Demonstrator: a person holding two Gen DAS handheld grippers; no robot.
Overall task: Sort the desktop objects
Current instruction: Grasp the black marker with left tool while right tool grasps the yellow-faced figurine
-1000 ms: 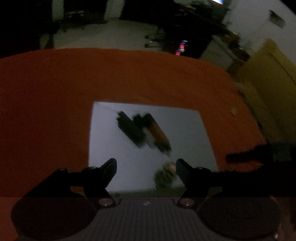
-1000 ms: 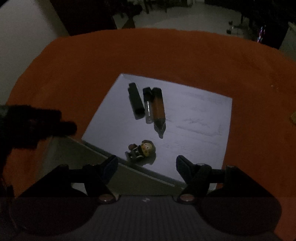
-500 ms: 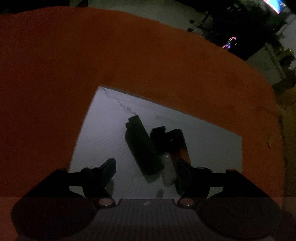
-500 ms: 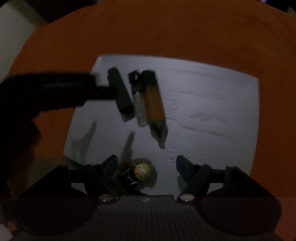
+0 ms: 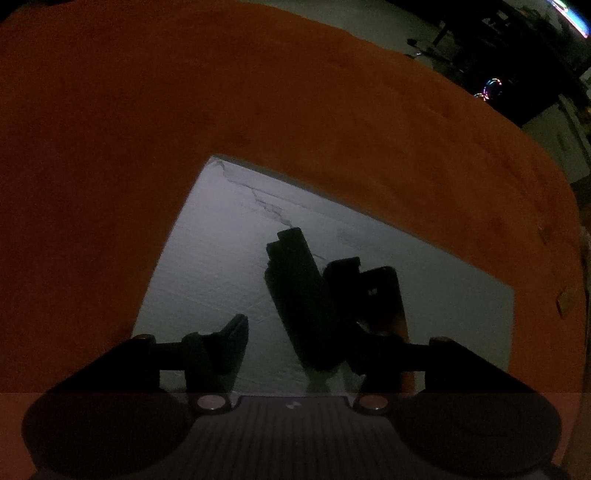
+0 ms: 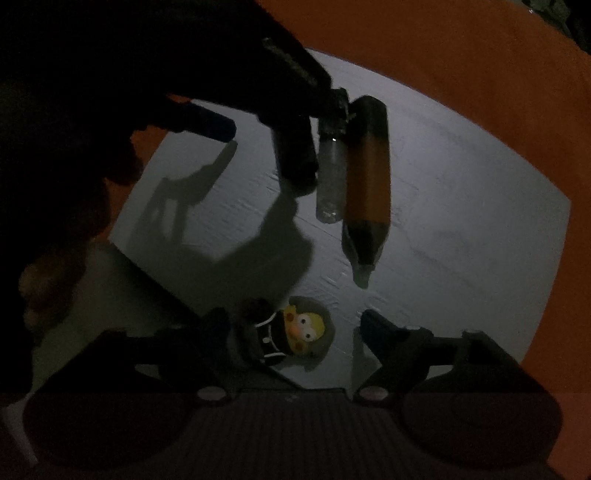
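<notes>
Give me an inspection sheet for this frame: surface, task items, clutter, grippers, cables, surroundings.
Surface: orange cloth with a white sheet on it; lighting is very dim.
Job's things: black bar-shaped item, clear tube and orange marker lie side by side on the sheet; small yellow-faced figurine lies nearer the camera.
Clutter: small tag-like scrap on the cloth.
Grippers: left gripper open, straddling the black item; right gripper open around the figurine, contact unclear.
Cables: nothing seen.
Surroundings: dark room, pale floor, coloured lights at far right.
</notes>
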